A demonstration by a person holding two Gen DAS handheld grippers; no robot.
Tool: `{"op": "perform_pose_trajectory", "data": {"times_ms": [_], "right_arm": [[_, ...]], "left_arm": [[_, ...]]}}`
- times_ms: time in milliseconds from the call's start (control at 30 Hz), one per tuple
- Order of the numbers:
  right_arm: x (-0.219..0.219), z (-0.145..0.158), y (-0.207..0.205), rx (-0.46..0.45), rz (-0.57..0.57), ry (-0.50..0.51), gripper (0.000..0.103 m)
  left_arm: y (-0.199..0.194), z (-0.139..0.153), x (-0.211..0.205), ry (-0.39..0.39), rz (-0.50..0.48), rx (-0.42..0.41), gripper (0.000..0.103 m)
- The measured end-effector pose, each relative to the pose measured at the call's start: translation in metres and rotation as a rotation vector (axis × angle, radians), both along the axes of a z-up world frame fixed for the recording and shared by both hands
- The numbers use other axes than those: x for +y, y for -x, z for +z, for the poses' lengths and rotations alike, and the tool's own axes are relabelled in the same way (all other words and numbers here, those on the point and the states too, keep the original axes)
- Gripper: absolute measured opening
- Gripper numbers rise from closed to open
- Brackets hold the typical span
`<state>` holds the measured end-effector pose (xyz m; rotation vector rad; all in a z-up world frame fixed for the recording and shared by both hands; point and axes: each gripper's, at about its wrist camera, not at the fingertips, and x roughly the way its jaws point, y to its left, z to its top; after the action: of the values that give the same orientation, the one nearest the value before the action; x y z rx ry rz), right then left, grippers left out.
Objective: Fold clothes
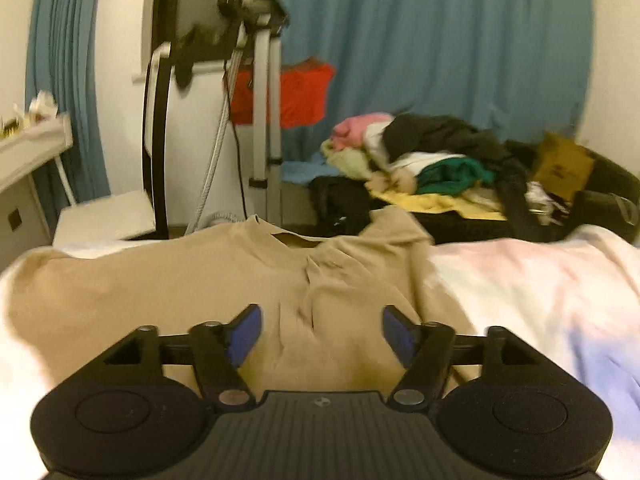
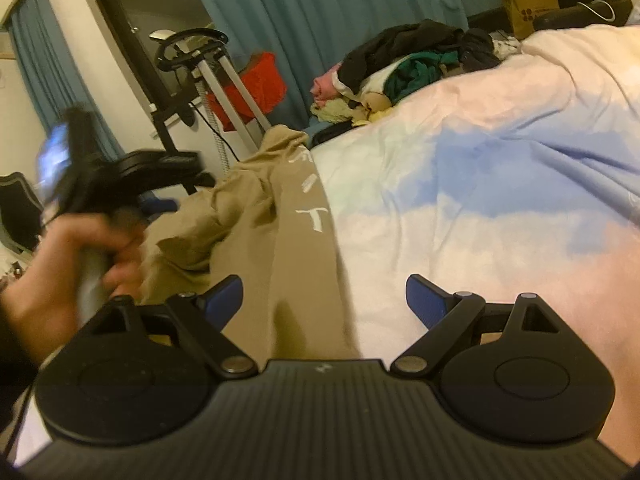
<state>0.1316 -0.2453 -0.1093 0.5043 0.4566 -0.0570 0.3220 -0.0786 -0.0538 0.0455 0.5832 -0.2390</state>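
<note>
While the wide bed with its pale pink-and-blue cloud-print cover [image 2: 460, 184] carries it, the tan cotton long-sleeved shirt [image 1: 200, 280] lies spread but rumpled, collar at the far edge, long axis running away from both tongs. Mixed heap of clothes [image 1: 432, 160] sits beyond. Left tongs [image 1: 322, 330] gape empty right over the chest, nearer. Right tongs [image 2: 324, 300] gape empty, straddling the sleeve edge.

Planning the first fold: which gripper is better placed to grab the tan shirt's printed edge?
Likely right. The right gripper, jaws open, straddles the tan shirt at its printed edge; the left gripper hovers mid-shirt.
</note>
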Motion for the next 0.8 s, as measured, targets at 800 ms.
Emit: {"op": "perform_pose_trajectory", "data": {"times_ms": [800], "right_arm": [[0.055,0.069,0.109,-0.212,0.027,0.195,0.09]], "left_arm": [[0.292,0.036,0.077,0.045,-0.114,-0.098,0.103]]}}
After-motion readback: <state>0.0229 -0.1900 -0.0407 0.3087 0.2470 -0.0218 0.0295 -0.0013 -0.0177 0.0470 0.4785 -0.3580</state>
